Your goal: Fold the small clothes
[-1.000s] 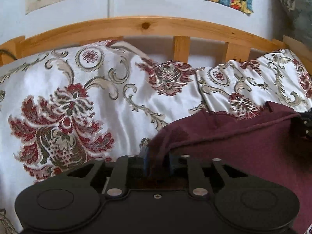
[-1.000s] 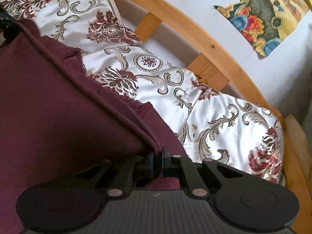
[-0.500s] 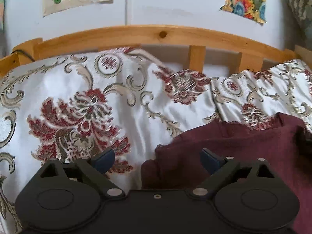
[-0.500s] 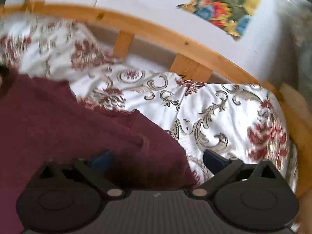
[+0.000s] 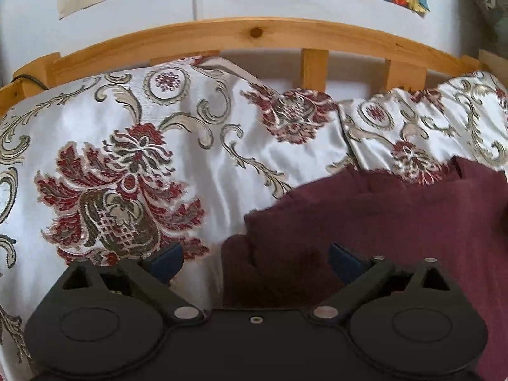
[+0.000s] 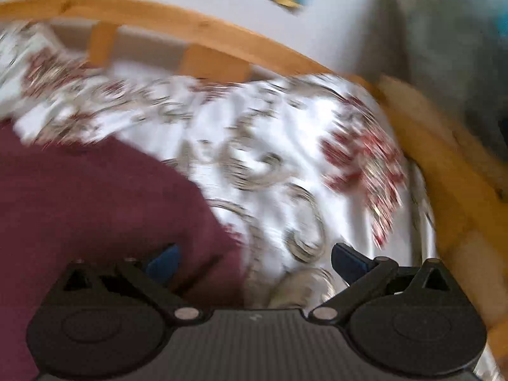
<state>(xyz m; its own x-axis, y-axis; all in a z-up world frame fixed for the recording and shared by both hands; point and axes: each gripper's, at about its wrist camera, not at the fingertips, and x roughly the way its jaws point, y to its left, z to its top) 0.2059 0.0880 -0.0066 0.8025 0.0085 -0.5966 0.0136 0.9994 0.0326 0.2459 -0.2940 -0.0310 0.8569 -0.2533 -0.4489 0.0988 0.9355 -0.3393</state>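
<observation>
Left gripper (image 5: 255, 262): jaws were opening, already spread wide, the garment's folded corner lying loose between the blue pads, unpressed. Right gripper (image 6: 254, 262): jaws stood fully apart, clamped on nothing; view blurred. Maroon garment (image 5: 381, 228): lay on the floral bedspread (image 5: 127, 165), near the pillows. Wooden headboard (image 5: 254, 33): behind, against the white wall.

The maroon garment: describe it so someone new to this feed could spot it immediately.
Start at the curved wooden headboard, then come down over the shiny white bedspread with its red flowers and grey scrolls. The maroon garment lies on that spread toward the near right in the left wrist view. It is the only plain, matte, single-coloured cloth there; everything around it is patterned.
</observation>
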